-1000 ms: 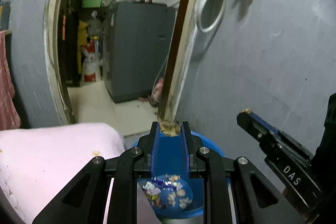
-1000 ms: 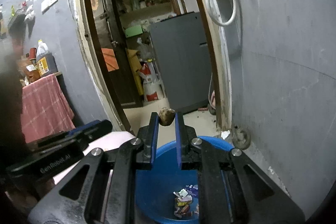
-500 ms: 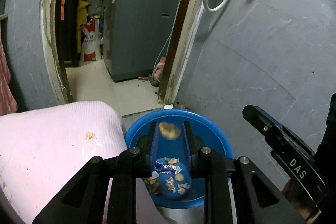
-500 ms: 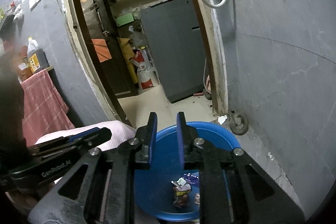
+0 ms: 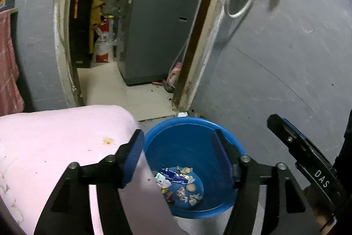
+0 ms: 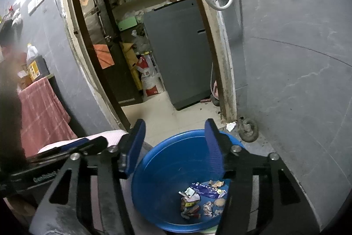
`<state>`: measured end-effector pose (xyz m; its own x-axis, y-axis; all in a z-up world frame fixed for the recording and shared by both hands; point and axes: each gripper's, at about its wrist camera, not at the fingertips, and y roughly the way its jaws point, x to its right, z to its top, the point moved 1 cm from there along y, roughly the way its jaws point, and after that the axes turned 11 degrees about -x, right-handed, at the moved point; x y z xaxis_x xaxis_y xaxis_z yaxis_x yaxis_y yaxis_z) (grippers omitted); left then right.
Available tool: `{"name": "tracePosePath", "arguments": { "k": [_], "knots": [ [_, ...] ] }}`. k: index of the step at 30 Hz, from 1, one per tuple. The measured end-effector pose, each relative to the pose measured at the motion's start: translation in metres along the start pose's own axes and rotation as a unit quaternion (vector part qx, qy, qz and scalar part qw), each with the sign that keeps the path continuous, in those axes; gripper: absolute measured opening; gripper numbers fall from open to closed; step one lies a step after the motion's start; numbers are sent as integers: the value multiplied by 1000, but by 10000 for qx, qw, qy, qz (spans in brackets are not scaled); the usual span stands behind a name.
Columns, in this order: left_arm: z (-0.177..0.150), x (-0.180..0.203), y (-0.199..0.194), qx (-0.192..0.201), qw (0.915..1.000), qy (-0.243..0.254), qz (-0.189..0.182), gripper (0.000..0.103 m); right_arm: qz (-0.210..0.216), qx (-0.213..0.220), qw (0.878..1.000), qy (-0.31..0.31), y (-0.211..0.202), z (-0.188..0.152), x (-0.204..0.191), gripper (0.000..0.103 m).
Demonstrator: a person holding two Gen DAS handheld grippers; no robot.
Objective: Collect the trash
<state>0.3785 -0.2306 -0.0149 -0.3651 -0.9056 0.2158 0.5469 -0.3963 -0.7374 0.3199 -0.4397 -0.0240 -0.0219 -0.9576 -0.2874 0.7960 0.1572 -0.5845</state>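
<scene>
Claws both spread wide and empty over the blue basin (image 5: 228,142); left claw (image 5: 179,153) hangs above the basin's near-left rim, right claw (image 6: 173,144) above its middle; nothing between the fingers of either. Trash pile (image 5: 180,184) of wrappers and scraps lies on the basin floor, all inside the wall; same pile in the right view (image 6: 202,197). Basin sits on the floor just beside the pink bedding (image 5: 55,142), near the door frame (image 5: 193,47). One small orange crumb (image 5: 108,141) rests on the bedding, apart from the basin; likely the next piece to collect, though too small to identify. White scrap (image 6: 231,125) lies on the floor by the frame, behind the basin. Step in hand reads as release done, go for more; to do it well: lift clear of the rim before swinging away so no finger catches the basin; approach the crumb from above with fingers straddling it, close gently so the soft bedding isn't pinched up with it; drop over the basin's centre, not its edge.
</scene>
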Motion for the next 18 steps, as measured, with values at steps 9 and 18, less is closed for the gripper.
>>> {"name": "tracePosePath", "arguments": {
  "k": [9, 18],
  "knots": [
    [-6, -25, -40, 448, 9975, -449, 307, 96, 85, 192, 9997, 118, -21, -2, 7, 90],
    [-32, -28, -93, 811, 9942, -469, 522, 97, 257, 440, 9984, -228, -73, -27, -18, 103]
  ]
}}
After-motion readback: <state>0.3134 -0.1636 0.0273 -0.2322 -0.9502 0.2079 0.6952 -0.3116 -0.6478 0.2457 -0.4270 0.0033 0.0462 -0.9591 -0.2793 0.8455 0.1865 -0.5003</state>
